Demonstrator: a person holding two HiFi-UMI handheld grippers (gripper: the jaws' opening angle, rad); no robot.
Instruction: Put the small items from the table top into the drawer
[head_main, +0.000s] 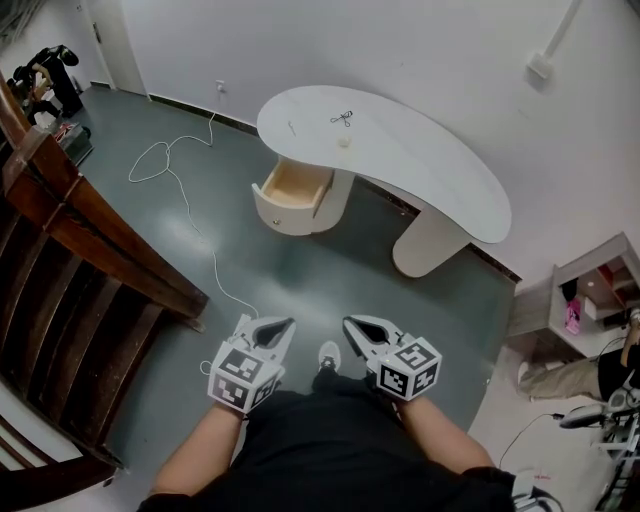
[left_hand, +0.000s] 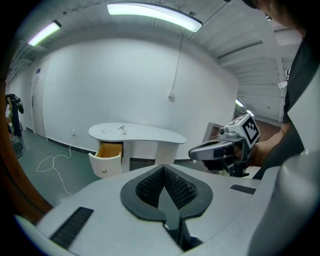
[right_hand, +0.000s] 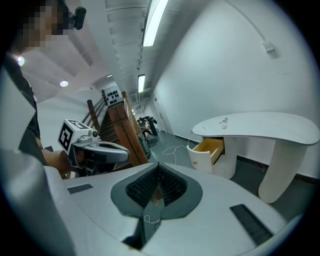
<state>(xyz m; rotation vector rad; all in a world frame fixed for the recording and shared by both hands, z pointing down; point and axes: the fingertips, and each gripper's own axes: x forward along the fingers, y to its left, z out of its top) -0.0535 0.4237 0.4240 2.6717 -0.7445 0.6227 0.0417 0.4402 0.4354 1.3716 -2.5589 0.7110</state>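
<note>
A white curved table (head_main: 430, 165) stands far ahead of me on the green floor. On its top lie a small dark metal item (head_main: 342, 118), a thin pin-like item (head_main: 291, 128) and a small pale round item (head_main: 344, 142). Under the table's left end a wooden drawer (head_main: 293, 186) is pulled out, and I see nothing in it. My left gripper (head_main: 276, 326) and right gripper (head_main: 352, 325) are held side by side near my waist, far from the table. Both are shut with nothing between their jaws. The table (left_hand: 145, 132) and drawer (left_hand: 109, 150) show small in the left gripper view, and the drawer (right_hand: 210, 147) in the right gripper view.
A dark wooden railing (head_main: 90, 230) runs along the left. A white cable (head_main: 185, 190) trails across the floor toward the table. A low shelf unit (head_main: 600, 290) stands at the right wall. Black equipment (head_main: 45, 75) sits at the far left.
</note>
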